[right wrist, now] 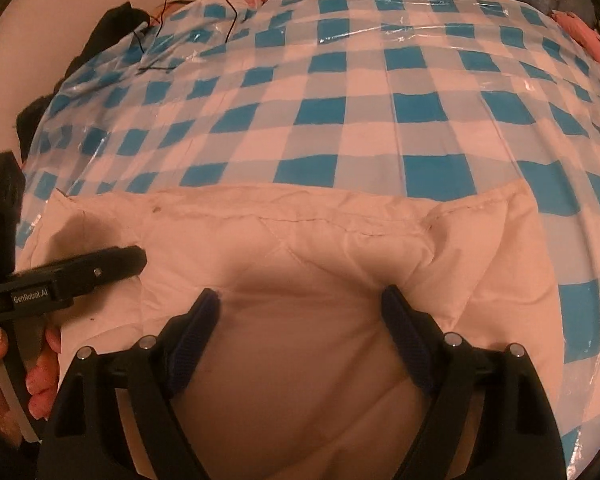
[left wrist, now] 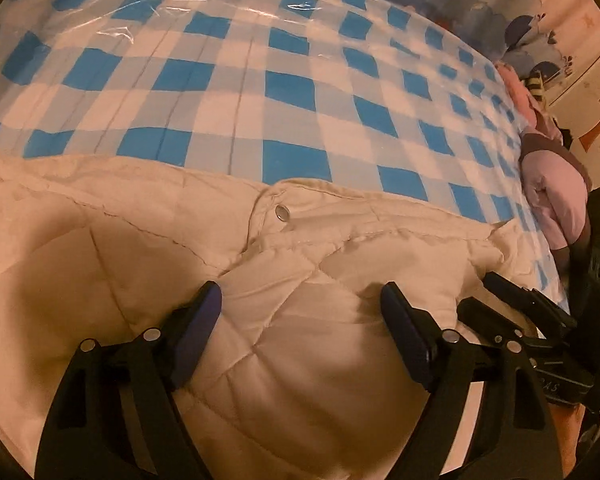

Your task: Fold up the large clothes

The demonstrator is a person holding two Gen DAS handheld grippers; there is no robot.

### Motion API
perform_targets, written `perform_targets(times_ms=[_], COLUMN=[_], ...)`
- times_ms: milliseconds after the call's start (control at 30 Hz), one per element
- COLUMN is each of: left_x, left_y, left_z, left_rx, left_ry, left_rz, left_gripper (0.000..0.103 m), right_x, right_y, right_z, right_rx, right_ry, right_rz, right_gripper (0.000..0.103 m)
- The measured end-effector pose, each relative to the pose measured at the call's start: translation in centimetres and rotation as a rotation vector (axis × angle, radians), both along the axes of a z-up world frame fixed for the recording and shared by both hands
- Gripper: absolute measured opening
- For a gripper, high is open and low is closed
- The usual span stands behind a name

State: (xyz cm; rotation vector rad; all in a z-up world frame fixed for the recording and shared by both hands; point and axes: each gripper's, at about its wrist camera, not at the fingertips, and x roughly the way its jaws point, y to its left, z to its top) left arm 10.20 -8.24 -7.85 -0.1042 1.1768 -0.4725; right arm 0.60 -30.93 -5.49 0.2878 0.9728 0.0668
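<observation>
A: From the left wrist view, what could go wrong? The left gripper (left wrist: 300,300) hangs spread wide, grasping nothing, over the cream quilted jacket (left wrist: 180,248).

B: The padding looks thick and slick. If the gripper bites only the top puff, the layers underneath probably slide apart and the fold skews. The plastic-covered checked sheet (left wrist: 260,80) on the bed may also let the whole garment skate toward the far side.

A: And where does the jacket lie there?

B: On the near part of the bed, directly under and ahead of the gripper. Its snap button (left wrist: 282,212) sits just beyond the fingertips, and its far edge runs left to right. The right gripper (left wrist: 516,300) rests at the jacket's right end, close to a pink garment (left wrist: 556,192) farther right.

A: Now the right wrist view.

B: The right gripper (right wrist: 300,296) is likewise released, jaws apart, nothing between them. The jacket (right wrist: 300,240) fills the near foreground beneath it, the seamed far edge a little beyond the tips. The left gripper (right wrist: 100,268) enters from the left, touching or just above the fabric; its jaws cannot be judged from here. With both tools so near, they might snag each other or bunch the cloth.
</observation>
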Motion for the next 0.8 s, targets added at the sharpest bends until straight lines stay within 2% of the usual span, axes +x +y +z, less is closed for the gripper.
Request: perform_targets(times_ms=[67,133,167,233,333,433,533,600,667,700,767,800], left_x=[-0.8,-1.7,-2.2,-2.1,-0.4,0.8,0.7,0.6,0.5,-0.1,-1.9,-2.8], left_y=[1.5,3.9,5.7,8.6,12.8,14.5,12.5,11.8,12.5,13.6,15.7,16.6], left_z=[1.8,3.9,5.1,5.8,4.2,0.9,-0.4,-0.6,0.1,1.2,3.3,4.1], left_rx=[-0.057,-0.093,-0.087,-0.069,-0.049,-0.081,0.023,0.064,0.036,-0.016,-0.078,-0.083], left_ry=[0.005,-0.033,-0.070,-0.100,-0.053,0.010,-0.042,-0.047,-0.030,-0.026,-0.053,-0.078], left_rz=[0.009,0.035,0.063,0.118,0.219,0.226,0.197,0.188,0.194,0.214,0.245,0.249], left_gripper=[0.079,0.079,0.079,0.079,0.079,0.075,0.076,0.077,0.077,0.077,0.077,0.077], right_x=[-0.7,-2.2,-2.7,-2.4,-1.3,-0.5,0.3,0.7,0.7,0.3,-1.7,-3.1], right_y=[-0.2,-0.5,-0.9,-1.9,-3.3,-3.6,-3.6,-3.8,-3.9,-3.9,-3.8,-3.4], right_z=[1.1,3.0,3.6,3.5,1.6,-0.3,-0.9,-1.4,-1.0,-0.4,1.6,2.8], right_rx=[-0.008,-0.025,-0.051,-0.052,-0.034,-0.030,-0.039,-0.029,-0.029,-0.034,-0.036,-0.037], right_ry=[-0.023,-0.101,-0.130,-0.120,-0.062,-0.029,-0.013,0.010,0.031,0.030,-0.023,-0.063], right_rz=[-0.011,-0.028,-0.048,-0.069,-0.107,-0.117,-0.118,-0.113,-0.102,-0.102,-0.104,-0.085], right_gripper=[0.079,0.081,0.081,0.081,0.081,0.081,0.082,0.082,0.082,0.082,0.083,0.084])
